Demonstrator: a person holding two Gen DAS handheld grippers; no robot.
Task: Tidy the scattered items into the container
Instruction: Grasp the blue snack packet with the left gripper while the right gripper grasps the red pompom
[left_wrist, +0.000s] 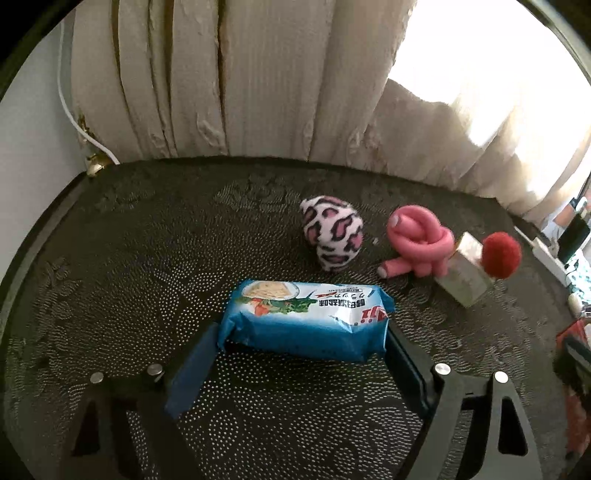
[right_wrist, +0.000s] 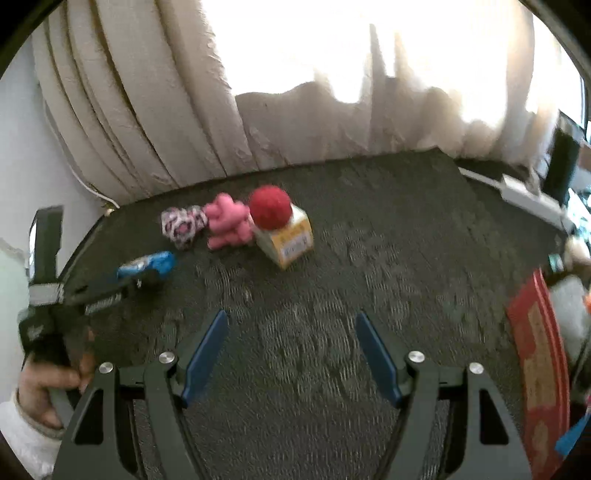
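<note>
A blue cracker packet (left_wrist: 306, 317) lies crosswise between the blue pads of my left gripper (left_wrist: 302, 326), and both its ends press against the pads. The right wrist view shows the same packet (right_wrist: 147, 263) at the tip of the left gripper (right_wrist: 127, 282), low over the dark tablecloth. My right gripper (right_wrist: 290, 315) stands open over bare cloth with nothing between its fingers. Farther back sit a leopard-print plush (left_wrist: 332, 232), a pink knotted foam piece (left_wrist: 421, 236), a small carton (left_wrist: 465, 273) and a red pompom ball (left_wrist: 500, 254) resting on the carton. A red container with gold print (right_wrist: 539, 354) shows at the right edge.
The dark patterned tablecloth (right_wrist: 388, 229) covers the table. Cream curtains (left_wrist: 221, 81) hang right behind its far edge. A white power strip (right_wrist: 524, 192) and clutter lie at the back right. A person's hand (right_wrist: 44, 384) grips the left gripper's handle at the left edge.
</note>
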